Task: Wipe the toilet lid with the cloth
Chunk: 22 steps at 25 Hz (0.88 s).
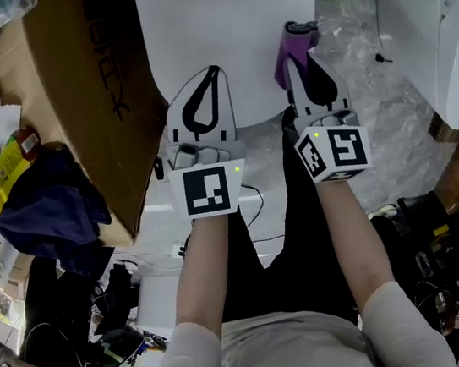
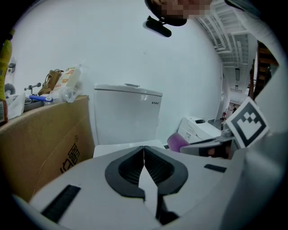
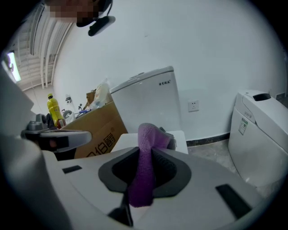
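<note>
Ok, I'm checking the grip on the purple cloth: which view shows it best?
The right gripper view: the purple cloth is pinched between the right gripper's shut jaws. The head view shows only its end beyond the jaws; the left gripper view, a small purple patch.

1. Both arms reach forward side by side. The bare left forearm (image 1: 199,277) and bare right forearm (image 1: 353,241) come out of pale short sleeves (image 1: 181,361).
2. The left gripper (image 1: 213,72), white plastic with black ribbed pads, points straight ahead. Its jaws meet at the tips with nothing between them (image 2: 143,149).
3. The right gripper (image 1: 311,58), of the same make, is clamped on a purple terry cloth (image 3: 146,132). The cloth stands up past the tips and hangs down between the pads.
4. A white cube with black square markers sits at the rear of each gripper, left (image 1: 207,190) and right (image 1: 336,151), each with a small green light on it.
5. The two grippers are near one another but do not touch.
</note>
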Each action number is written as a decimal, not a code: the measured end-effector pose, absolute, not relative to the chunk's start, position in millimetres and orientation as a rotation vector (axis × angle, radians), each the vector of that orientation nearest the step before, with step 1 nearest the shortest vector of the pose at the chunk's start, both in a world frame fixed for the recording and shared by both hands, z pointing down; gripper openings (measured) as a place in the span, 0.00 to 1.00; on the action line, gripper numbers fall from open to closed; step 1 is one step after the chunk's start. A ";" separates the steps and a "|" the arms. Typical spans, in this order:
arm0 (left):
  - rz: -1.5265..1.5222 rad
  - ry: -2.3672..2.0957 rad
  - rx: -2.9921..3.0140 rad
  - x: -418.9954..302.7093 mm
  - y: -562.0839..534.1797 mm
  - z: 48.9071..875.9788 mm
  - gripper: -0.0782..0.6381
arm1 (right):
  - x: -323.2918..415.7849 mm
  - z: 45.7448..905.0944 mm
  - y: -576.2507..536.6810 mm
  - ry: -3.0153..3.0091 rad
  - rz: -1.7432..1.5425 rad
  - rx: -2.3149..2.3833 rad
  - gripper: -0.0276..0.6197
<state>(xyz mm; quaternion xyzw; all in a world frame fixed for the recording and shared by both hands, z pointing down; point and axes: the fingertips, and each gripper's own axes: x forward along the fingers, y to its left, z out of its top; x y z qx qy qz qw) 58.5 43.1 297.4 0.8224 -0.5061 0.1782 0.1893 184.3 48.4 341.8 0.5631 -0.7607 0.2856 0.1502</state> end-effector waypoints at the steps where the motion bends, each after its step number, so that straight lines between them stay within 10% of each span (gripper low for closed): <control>1: 0.500 -1.419 2.310 58.5 43.4 297.1 0.13 | 191.8 347.5 42.2 -2.166 0.835 1.624 0.18; 22: 0.544 -1.434 2.308 44.8 13.8 291.8 0.13 | 270.8 440.9 -100.3 -1.833 0.877 1.591 0.18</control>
